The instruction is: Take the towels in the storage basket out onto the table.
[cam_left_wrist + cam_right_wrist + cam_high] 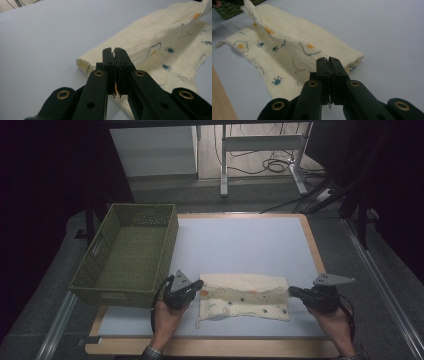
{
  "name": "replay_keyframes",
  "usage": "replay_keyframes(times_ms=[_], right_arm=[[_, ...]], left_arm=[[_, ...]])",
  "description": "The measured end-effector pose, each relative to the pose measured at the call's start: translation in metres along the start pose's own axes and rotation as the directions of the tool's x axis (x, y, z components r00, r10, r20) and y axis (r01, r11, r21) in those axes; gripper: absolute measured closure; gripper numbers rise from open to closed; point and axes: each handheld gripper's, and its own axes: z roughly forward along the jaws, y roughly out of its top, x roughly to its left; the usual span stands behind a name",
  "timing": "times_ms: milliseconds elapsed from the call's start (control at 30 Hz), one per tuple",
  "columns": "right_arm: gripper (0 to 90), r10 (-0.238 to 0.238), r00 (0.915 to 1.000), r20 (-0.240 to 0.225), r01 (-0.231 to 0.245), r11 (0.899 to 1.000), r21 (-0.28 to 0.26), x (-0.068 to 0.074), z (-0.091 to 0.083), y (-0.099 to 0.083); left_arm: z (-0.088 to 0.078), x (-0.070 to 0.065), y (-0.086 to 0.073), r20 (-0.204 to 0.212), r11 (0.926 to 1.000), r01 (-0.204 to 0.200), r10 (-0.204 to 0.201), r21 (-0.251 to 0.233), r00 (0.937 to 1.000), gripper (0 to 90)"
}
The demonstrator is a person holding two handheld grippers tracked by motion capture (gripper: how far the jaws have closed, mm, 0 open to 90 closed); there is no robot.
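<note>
The left gripper (199, 285) and the right gripper (292, 291) each pinch one end edge of the cream cloth (245, 296); the green basket (100, 280) stands close to the cloth's left end, and bare mat (240, 240) lies beyond the cloth.

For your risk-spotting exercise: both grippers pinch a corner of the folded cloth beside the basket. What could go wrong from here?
1. Each grip is thin: the left gripper and right gripper clamp only the cloth's edge, so a corner may slip out.
2. The lifted layer sags between the grippers, so the fold may come out uneven or wrinkled.
3. The basket stands close to the left gripper; a sideways move might knock it.
</note>
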Motion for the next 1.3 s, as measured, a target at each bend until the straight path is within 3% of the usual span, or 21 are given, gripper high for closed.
replay_keyframes(times_ms=[433,533,600,667,700,833,967,1133,1300], right_arm=[[86.3,-0.003,0.9986,-0.054,0.005,0.999,0.051,0.019,0.001,-0.029],[84.0,0.008,0.9979,-0.064,-0.003,0.998,0.068,0.022,0.003,-0.036],[78.4,0.008,0.9979,-0.064,-0.003,0.997,0.082,0.023,0.002,-0.041],[75.8,0.014,0.9978,-0.065,-0.008,0.996,0.087,0.023,-0.002,-0.044],[74.0,0.016,0.9984,-0.055,-0.011,0.997,0.081,0.023,-0.009,-0.045],[70.8,0.009,0.9997,-0.023,-0.007,0.998,0.065,0.018,-0.018,-0.042],[69.2,0.011,0.9999,0.006,-0.012,0.999,0.052,0.01,-0.021,-0.034],[73.4,0.023,0.9986,0.048,-0.025,0.999,0.042,-0.007,0.003,-0.015],[74.8,0.029,0.9975,0.064,-0.032,0.999,0.044,-0.02,0.026,0.002]], left_arm=[[-0.017,-0.02,-0.03,0.044,1.0,-0.006,0.006,0.003,0.999,87.3],[-0.02,-0.023,-0.039,0.077,0.9998,0.006,-0.008,0.02,0.997,85.7],[-0.023,-0.024,-0.045,0.117,0.9994,0.024,-0.027,0.024,0.9928,77.2],[-0.028,-0.024,-0.049,0.128,0.999,0.039,-0.041,0.021,0.9909,66.5],[-0.032,-0.021,-0.05,0.116,0.9989,0.044,-0.046,0.019,0.9922,54.0],[-0.033,-0.013,-0.045,0.105,0.9972,0.074,-0.075,0.012,0.9917,46.7],[-0.021,-0.005,-0.034,0.078,0.9952,0.092,-0.094,0.034,0.9925,41.0],[0.01,0.007,-0.013,0.053,0.9931,0.102,-0.105,0.057,0.9931,42.6],[0.025,0.018,-0.001,0.01,0.9903,0.127,-0.127,0.057,0.9918,45.1]])
